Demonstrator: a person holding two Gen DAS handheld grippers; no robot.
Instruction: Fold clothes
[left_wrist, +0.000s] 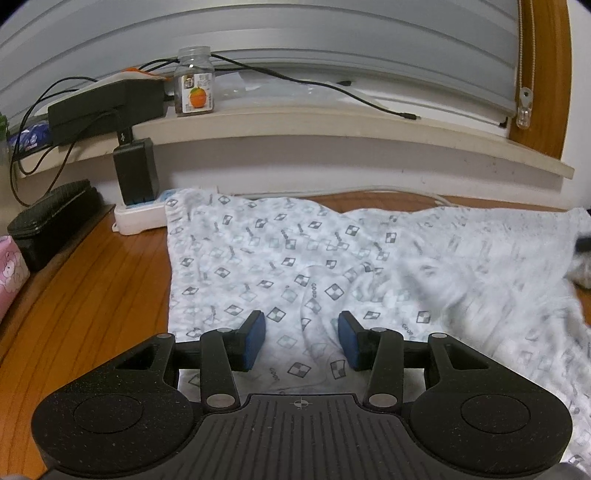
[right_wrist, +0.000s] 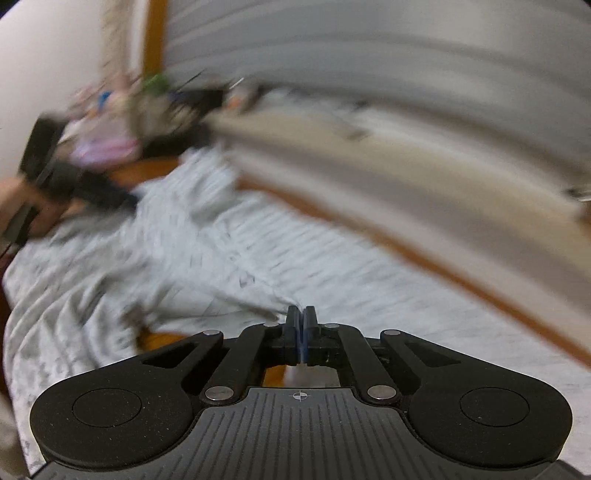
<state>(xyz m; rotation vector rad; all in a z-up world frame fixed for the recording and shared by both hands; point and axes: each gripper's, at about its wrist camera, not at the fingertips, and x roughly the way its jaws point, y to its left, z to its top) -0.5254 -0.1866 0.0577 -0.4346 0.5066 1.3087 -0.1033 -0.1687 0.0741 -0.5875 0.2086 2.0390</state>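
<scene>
Thin cotton garment (left_wrist: 332, 258), light & floppy; best grabbed at a hem. Left tongs (left_wrist: 301, 341) spread over it; right tongs (right_wrist: 301, 332) pressed together, prob. pinching an edge.

White garment (left_wrist: 332, 266) printed with small grey checkered squares. Spread rumpled across frame centre and right, on wood.

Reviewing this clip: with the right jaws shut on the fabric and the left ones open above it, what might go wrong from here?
1. The right gripper seems to pinch only a thin edge of the patterned garment; its view is motion-blurred, so a fast pull may slip it free.
2. The left gripper holds nothing, so the cloth may drag and bunch.
3. The garment's far corner touches the power strip; tugging could disturb the black charger.
</scene>
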